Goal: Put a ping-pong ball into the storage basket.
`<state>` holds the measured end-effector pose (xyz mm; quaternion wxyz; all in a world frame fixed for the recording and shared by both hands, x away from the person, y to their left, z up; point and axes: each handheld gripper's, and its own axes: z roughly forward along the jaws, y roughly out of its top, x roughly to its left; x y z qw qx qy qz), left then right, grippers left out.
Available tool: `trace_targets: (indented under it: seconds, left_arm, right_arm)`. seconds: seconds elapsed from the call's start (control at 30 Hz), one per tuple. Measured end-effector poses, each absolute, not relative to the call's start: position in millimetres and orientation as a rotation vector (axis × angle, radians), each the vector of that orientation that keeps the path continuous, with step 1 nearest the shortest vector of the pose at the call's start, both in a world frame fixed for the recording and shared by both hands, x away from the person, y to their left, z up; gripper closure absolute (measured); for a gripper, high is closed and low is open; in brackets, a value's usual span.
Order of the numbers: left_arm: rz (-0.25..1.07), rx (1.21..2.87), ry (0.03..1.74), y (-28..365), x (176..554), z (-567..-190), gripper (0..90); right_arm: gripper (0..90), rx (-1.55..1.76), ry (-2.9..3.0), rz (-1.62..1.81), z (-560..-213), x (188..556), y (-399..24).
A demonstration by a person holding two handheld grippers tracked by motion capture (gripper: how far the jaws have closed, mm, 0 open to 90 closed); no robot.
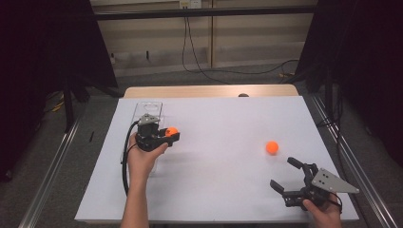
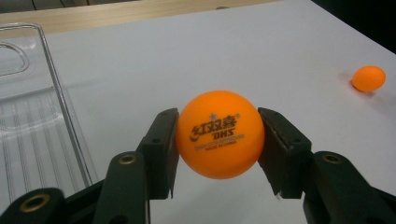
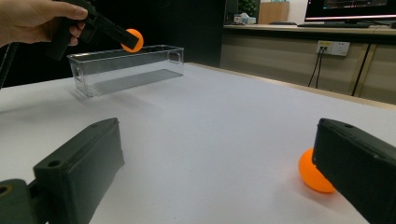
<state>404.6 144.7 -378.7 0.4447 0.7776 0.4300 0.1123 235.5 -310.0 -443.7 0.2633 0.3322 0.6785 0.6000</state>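
Where grey floor surrounds it, the white table (image 1: 214,142) has a wooden far edge (image 1: 209,91).

A lab or office test corner: black curtains (image 1: 43,52) flank a white-covered tabletop (image 1: 214,142), cables (image 1: 199,66) trail over the grey floor, and a monitor (image 3: 348,9) sits on a desk above wall sockets (image 3: 332,47).

Matt orange plastic ball (image 2: 220,134); clear glossy plastic box (image 3: 125,67).

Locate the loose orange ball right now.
High view: the loose orange ball lies on the white table, right side, just ahead of the open right gripper, far from the clear bin.
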Motion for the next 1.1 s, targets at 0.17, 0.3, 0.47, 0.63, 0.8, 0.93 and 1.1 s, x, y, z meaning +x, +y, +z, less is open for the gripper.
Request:
trace_targets:
  seconds: [0.17,0.3,0.47,0.63,0.8,0.93,1.1]
  left_arm:
    - [0.284,1.925,1.067,148,405,-378,50.8]
    - [0.286,1.916,1.074,149,405,-378,50.9]
    - [0.295,1.918,1.081,151,405,-378,50.9]
    - [0.303,1.918,1.083,154,404,-377,50.9]
    - [0.315,1.906,1.091,158,404,-377,50.9]
    - [0.319,1.905,1.093,160,404,-376,50.9]
    - [0.323,1.896,1.102,162,404,-376,50.9]
  right_arm:
    - [1.7,0.897,1.834,1.621,-444,236,-310]
    - [1.7,0.897,1.835,1.621,-444,236,-310]
    - [1.7,0.897,1.836,1.621,-444,236,-310]
    - [1.7,0.897,1.836,1.622,-444,236,-310]
    - [1.7,0.898,1.836,1.62,-444,236,-310]
    - [1.7,0.896,1.837,1.621,-444,236,-310]
    - [1.7,0.897,1.835,1.623,-444,235,-310]
